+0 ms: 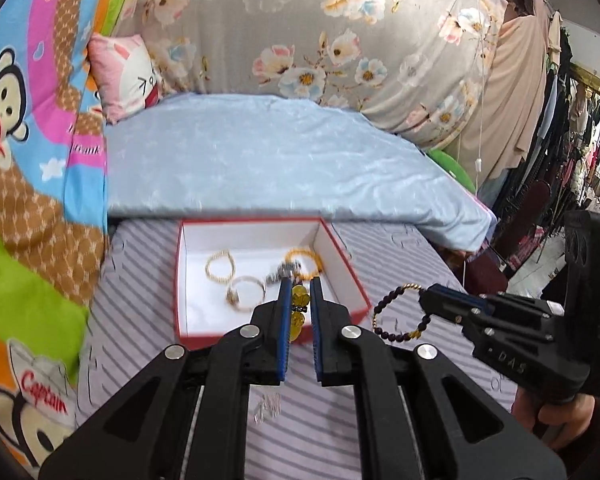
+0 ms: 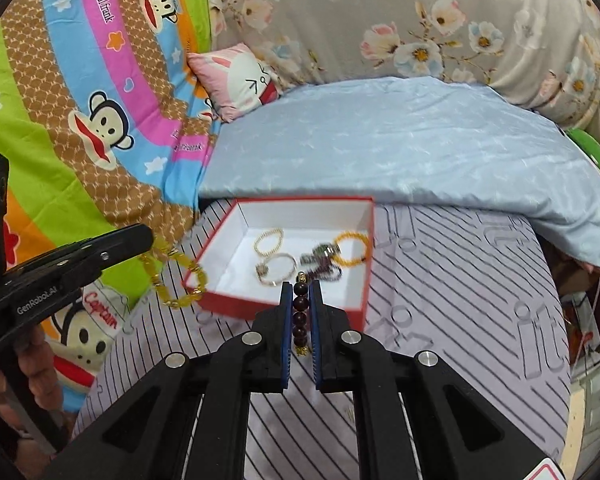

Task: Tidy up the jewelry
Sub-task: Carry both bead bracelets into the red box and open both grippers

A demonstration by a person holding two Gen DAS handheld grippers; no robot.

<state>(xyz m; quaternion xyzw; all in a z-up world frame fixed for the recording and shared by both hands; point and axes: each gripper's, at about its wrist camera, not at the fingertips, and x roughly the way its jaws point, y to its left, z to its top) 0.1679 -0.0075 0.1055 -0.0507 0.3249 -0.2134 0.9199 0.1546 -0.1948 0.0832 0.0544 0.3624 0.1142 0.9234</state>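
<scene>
Black linkage arms are filling the foreground of both wrist views. Between the blue pads of the left tongs (image 1: 300, 304), a yellow bead bracelet (image 1: 299, 312) is being gripped; in the left view only a few beads are being shown edge-on. Its full loop (image 2: 176, 276) is being shown only in the right view, where it is hanging from the left tongs (image 2: 150, 240) beside the left wall of the red box (image 2: 284, 307).

A dark purple bead bracelet (image 2: 301, 316) is being clamped by the right tongs (image 2: 301, 300), and in the right view it is being seen as a single column of beads. Its open loop with gold spacer beads (image 1: 400, 312) is being shown only in the left view, where it is hanging from the right tongs (image 1: 422, 300) just beside the right wall of the box (image 1: 350, 280), above the striped bed sheet (image 1: 400, 360).

Inside the white-lined box, a cream bead bracelet (image 1: 220, 269), a pale bracelet with a charm (image 1: 246, 292), an orange bracelet (image 1: 305, 266) and a blurred dark-and-silver piece (image 1: 282, 274) are being held. A further dark beaded piece (image 2: 326, 272) near the box's front is being revealed only in the right view.

Small silver items (image 1: 267, 405) lying on the sheet are being shown clearly only in the left view. A folded blue blanket (image 2: 400, 148) is lying behind the box.
</scene>
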